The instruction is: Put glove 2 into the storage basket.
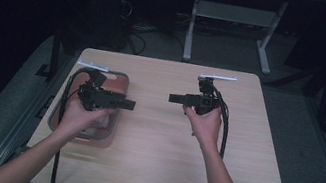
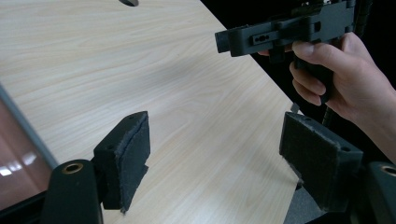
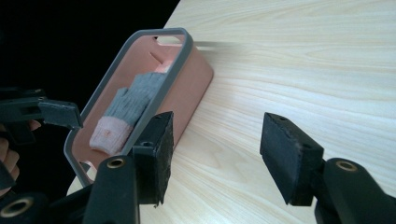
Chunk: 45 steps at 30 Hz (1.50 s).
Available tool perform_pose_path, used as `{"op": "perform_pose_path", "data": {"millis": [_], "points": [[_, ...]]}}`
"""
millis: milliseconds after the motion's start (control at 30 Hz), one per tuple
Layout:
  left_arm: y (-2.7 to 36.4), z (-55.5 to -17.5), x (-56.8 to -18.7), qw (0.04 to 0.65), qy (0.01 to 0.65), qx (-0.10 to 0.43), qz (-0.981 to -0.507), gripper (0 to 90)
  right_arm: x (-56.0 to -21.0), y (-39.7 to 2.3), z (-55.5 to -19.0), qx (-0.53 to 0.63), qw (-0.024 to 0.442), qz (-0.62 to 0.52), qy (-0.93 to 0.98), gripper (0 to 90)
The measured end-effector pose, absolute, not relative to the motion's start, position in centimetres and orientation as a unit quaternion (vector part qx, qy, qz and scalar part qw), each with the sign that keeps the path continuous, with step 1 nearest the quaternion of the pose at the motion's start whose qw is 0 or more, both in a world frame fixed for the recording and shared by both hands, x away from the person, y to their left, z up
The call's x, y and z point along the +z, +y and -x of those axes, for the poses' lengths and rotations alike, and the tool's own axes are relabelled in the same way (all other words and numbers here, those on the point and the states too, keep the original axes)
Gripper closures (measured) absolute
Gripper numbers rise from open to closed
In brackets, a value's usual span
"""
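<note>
Left tongs (image 1: pixel 129 104) open and empty, right tongs (image 1: pixel 173 98) open, tips facing each other

A grey knitted glove with a pale pink cuff (image 3: pixel 125 111) lies flat inside a salmon-pink plastic bin with a grey rim (image 3: pixel 179 60), at the table's nine o'clock edge.

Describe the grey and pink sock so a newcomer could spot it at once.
Start at the light wooden table and go to its left edge, where a salmon-pink plastic bin with a grey rim sits. Inside it lies the grey knitted sock with a pale pink cuff, flat on the bin's floor. It is the soft, knitted item in there; everything beside it is hard plastic.
</note>
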State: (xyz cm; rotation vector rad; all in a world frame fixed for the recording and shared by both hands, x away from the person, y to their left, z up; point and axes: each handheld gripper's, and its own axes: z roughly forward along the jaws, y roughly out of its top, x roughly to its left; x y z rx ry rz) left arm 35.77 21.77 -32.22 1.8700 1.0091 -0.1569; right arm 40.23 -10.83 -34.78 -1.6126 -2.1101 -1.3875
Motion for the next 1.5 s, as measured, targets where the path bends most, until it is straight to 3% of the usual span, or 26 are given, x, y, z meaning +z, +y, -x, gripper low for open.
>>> {"op": "perform_pose_path", "data": {"millis": [1500], "points": [[13.3,-35.4,-33.9,0.473,0.368,-0.086,-0.796,20.8,-37.6,-21.5,-36.8,-0.441,0.054,0.595,-0.670,41.1]]}}
